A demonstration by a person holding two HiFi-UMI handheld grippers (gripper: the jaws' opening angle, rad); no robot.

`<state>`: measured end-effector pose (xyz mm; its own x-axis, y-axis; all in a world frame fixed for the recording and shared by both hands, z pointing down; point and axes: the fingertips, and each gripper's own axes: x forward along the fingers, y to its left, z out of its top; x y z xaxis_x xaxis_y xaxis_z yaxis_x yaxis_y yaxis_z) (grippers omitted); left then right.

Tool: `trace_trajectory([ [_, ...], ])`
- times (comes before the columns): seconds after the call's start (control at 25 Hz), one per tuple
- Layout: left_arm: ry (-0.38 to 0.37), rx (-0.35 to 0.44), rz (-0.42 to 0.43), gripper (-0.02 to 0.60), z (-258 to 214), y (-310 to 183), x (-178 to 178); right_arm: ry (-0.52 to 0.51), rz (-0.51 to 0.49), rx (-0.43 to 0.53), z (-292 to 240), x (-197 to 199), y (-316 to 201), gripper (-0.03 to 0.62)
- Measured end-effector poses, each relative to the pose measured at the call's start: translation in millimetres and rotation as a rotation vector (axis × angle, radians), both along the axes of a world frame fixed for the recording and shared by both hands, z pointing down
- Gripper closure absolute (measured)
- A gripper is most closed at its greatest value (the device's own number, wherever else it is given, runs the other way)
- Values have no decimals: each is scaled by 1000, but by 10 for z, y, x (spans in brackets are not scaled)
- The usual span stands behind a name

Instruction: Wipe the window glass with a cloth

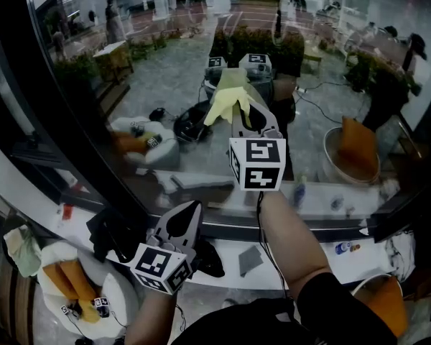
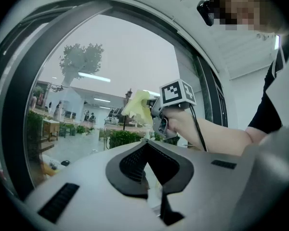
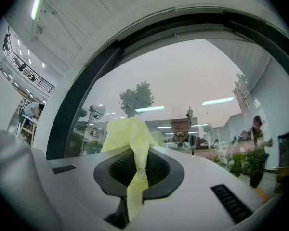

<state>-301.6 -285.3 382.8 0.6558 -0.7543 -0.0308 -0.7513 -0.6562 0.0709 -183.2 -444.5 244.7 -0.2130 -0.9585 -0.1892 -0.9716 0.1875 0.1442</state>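
Note:
A yellow cloth (image 1: 228,96) is pinched in my right gripper (image 1: 238,113), which is raised to the window glass (image 1: 165,63) at the upper middle of the head view. In the right gripper view the cloth (image 3: 131,134) bunches out above the shut jaws of the gripper (image 3: 138,152), close to the glass (image 3: 183,81). My left gripper (image 1: 189,213) hangs lower, near the sill, shut with nothing in it. The left gripper view looks over its closed jaws, with the gripper (image 2: 147,147) pointing at the right gripper (image 2: 156,115) and the cloth (image 2: 138,105).
A black window frame (image 1: 72,135) runs down the left side. The white sill (image 1: 309,261) carries a black object (image 1: 108,232), a grey piece (image 1: 250,259) and a small bottle (image 1: 343,248). A white basin (image 1: 122,300) with orange items sits lower left.

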Motion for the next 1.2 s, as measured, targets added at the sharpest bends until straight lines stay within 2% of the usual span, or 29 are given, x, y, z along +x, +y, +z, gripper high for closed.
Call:
trace_trajectory([
  [0.96,34,4,-7,583,18,187,-11,20,-25,-30,10,-41,10,557],
  [1.2,28,8,4,583,24,265,51,-38,-96,-53,-31,27,122,557],
])
